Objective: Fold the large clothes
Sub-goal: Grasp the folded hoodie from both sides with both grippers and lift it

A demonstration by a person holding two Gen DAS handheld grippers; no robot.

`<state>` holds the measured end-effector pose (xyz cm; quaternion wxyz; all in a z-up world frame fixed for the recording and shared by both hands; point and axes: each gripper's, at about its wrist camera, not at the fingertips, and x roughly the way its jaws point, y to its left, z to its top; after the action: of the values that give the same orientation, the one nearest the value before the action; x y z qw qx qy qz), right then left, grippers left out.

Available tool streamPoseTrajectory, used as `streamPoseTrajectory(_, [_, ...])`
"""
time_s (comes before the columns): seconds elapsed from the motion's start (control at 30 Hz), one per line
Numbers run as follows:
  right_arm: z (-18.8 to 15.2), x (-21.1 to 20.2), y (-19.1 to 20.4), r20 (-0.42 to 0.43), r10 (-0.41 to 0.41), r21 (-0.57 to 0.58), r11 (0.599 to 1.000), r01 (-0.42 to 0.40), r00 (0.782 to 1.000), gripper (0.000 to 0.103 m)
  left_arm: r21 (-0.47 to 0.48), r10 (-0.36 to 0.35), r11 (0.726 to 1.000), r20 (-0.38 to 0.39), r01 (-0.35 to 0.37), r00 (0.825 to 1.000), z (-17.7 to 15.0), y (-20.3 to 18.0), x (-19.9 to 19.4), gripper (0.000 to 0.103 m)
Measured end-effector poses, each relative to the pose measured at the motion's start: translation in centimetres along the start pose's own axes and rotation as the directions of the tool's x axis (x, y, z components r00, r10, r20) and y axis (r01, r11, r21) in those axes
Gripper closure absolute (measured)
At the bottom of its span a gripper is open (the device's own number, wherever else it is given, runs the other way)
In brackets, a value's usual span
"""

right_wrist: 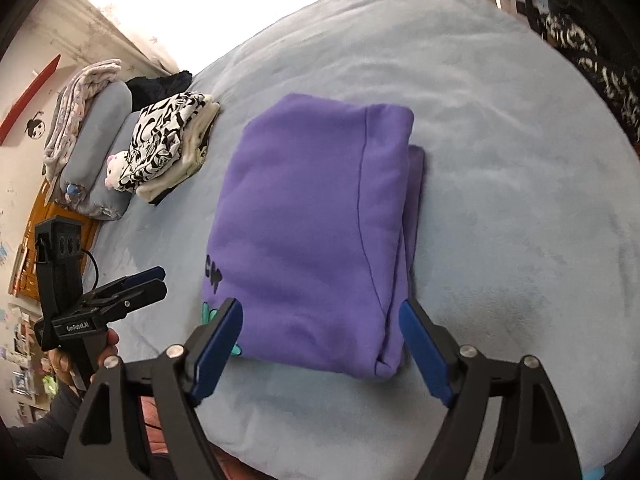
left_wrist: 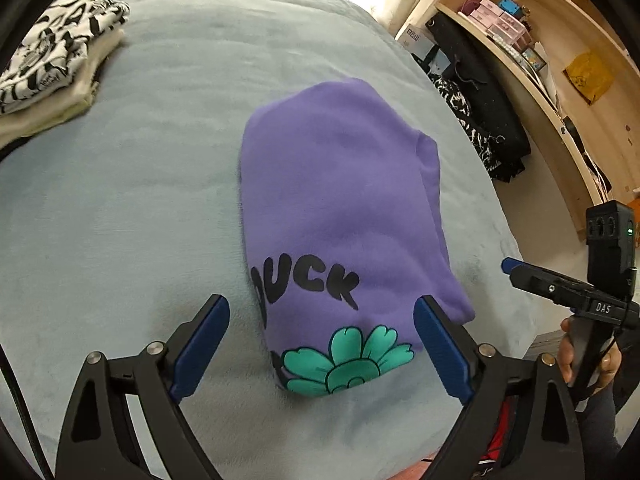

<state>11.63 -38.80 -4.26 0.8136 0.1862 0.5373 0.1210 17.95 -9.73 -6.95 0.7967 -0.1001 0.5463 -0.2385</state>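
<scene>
A purple sweatshirt point(left_wrist: 340, 200) lies folded into a compact rectangle on the grey-blue bed point(left_wrist: 140, 200). Black letters and a teal flower print point(left_wrist: 348, 364) show at its near end. My left gripper point(left_wrist: 322, 312) is open and empty, hovering over the near printed edge. My right gripper point(right_wrist: 320, 316) is open and empty over the near edge of the same sweatshirt point(right_wrist: 316, 220). The right gripper also shows in the left wrist view point(left_wrist: 506, 266), and the left gripper in the right wrist view point(right_wrist: 162, 276).
A stack of folded clothes with a black-and-white patterned top point(left_wrist: 52, 64) sits at the bed's far left, also in the right wrist view point(right_wrist: 168, 140). Pillows and a blanket point(right_wrist: 88, 136) lie beyond it. A wooden shelf point(left_wrist: 540, 60) and dark clothes point(left_wrist: 480, 120) stand right of the bed.
</scene>
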Motion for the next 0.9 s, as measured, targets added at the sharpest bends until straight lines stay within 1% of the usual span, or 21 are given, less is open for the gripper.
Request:
streamPoseTrajectory(0.17, [0.9,1.5,-2.4,-0.022,0.046,0.072,0.996,-0.044,0.999,0.022,-0.004,-0.019,1.000,-0.031,0.019,0.999,0.6,0.1,2.1,0.011])
streamPoseTrajectory(0.43, [1.6,3.6,-5.7,-0.048,0.085,0.140,0.987,-0.077,0.995,0.022,-0.039,-0.049,0.998,-0.076,0.047,0.996,1.2,1.1,5.5,0.011])
streamPoseTrajectory(0.6, [1.8,5.1,-7.2,-0.063,0.107,0.167,0.981,-0.095,0.992,0.022,-0.033,-0.059,0.998,-0.100,0.056,0.993,1.2,1.5,7.1,0.011])
streamPoseTrajectory(0.77, [1.9,6.9,-8.5,-0.076,0.137,0.179,0.976,-0.122,0.988,0.022,-0.018,-0.079,0.997,-0.095,0.078,0.992,1.3,1.5,8.0,0.003])
streamPoseTrajectory(0.9, [2.2,8.8,-9.1,-0.100,0.191,0.185,0.968,-0.170,0.976,0.022,-0.007,-0.104,0.995,-0.095,0.104,0.990,1.5,1.7,8.7,0.000])
